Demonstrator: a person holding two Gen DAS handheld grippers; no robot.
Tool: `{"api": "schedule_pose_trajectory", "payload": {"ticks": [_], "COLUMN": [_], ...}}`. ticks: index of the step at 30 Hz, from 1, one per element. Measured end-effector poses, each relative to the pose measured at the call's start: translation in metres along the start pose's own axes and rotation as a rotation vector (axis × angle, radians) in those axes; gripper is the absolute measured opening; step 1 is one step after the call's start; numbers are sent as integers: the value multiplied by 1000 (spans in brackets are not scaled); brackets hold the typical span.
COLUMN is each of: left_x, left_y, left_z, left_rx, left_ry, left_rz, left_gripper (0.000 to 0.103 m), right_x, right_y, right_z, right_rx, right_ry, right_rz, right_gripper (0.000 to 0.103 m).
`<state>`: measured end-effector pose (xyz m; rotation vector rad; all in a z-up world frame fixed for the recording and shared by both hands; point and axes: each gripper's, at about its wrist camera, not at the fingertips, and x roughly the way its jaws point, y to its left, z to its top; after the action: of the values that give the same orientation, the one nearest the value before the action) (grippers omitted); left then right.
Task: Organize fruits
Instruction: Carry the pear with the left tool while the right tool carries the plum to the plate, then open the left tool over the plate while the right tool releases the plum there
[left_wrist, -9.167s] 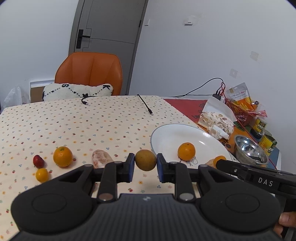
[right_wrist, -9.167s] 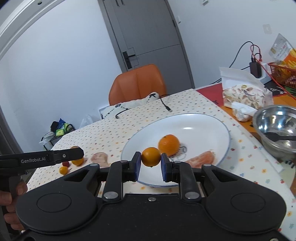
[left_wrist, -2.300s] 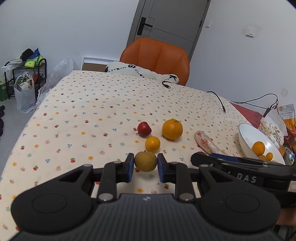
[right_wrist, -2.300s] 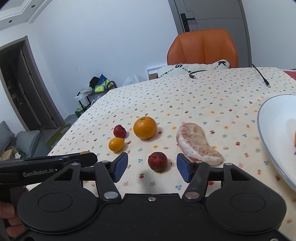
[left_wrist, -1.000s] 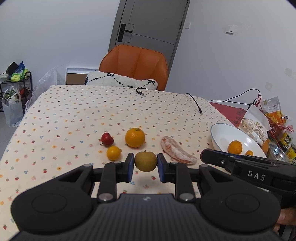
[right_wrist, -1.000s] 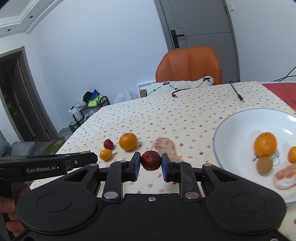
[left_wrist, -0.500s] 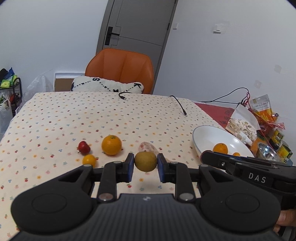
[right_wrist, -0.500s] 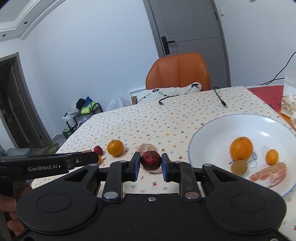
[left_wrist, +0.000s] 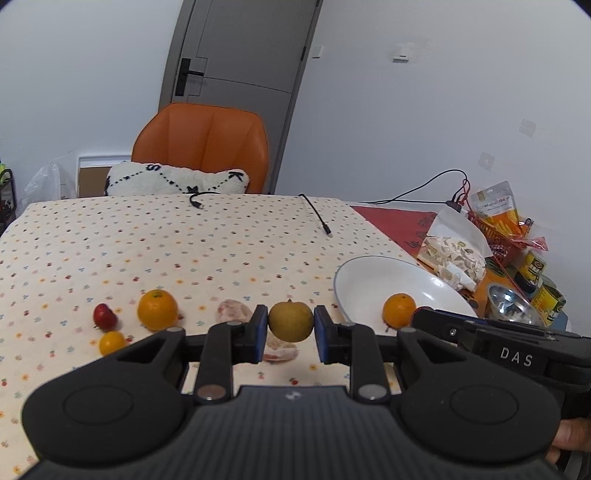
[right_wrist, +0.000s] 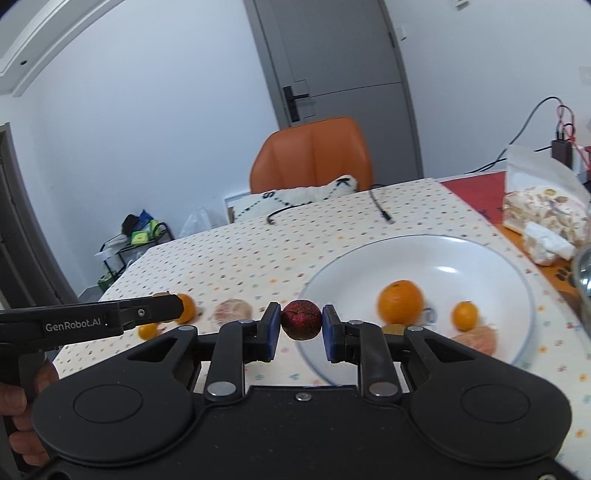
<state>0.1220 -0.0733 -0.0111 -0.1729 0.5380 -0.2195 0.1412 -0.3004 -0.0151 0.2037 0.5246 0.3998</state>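
Observation:
My left gripper (left_wrist: 290, 322) is shut on a round yellow-brown pear (left_wrist: 290, 320), held above the dotted tablecloth. My right gripper (right_wrist: 301, 319) is shut on a dark red plum (right_wrist: 301, 319) just left of the white plate (right_wrist: 480, 251). In the plate lie an orange (right_wrist: 400, 301), a small tangerine (right_wrist: 465, 315), a peeled citrus piece (right_wrist: 478, 339) and a brown kiwi (right_wrist: 394, 328), half hidden by a finger. On the cloth to the left sit an orange (left_wrist: 157, 309), a red fruit (left_wrist: 104, 315), a small yellow fruit (left_wrist: 112, 342) and a peeled pomelo piece (left_wrist: 233, 310).
An orange chair (left_wrist: 201, 153) with a white cushion (left_wrist: 173, 180) stands at the table's far side. Two black cables (left_wrist: 317, 215) lie on the cloth. At the right edge are a snack bag (left_wrist: 454, 254), a steel bowl (left_wrist: 511, 303), cans (left_wrist: 550, 304) and a red basket (left_wrist: 498, 236).
Both grippers have swung right toward the plate, each still holding its fruit. The plate now sits nearer the centre of both views, and the loose fruits have slid left.

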Motion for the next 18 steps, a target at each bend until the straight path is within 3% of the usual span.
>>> {"api": "schedule_pose_trajectory", "payload": {"ticks": [18], "left_x": [32], "left_y": [-29], "left_z": [6], "left_rx": [35], "left_ry": [24], "left_rz": [-69], "left_gripper": [25], "right_x": [-6], "right_y": [-51], "right_z": [3], "right_rx": [54], "right_ry": [-27], "right_rz": [-141], "right_gripper": [22]}}
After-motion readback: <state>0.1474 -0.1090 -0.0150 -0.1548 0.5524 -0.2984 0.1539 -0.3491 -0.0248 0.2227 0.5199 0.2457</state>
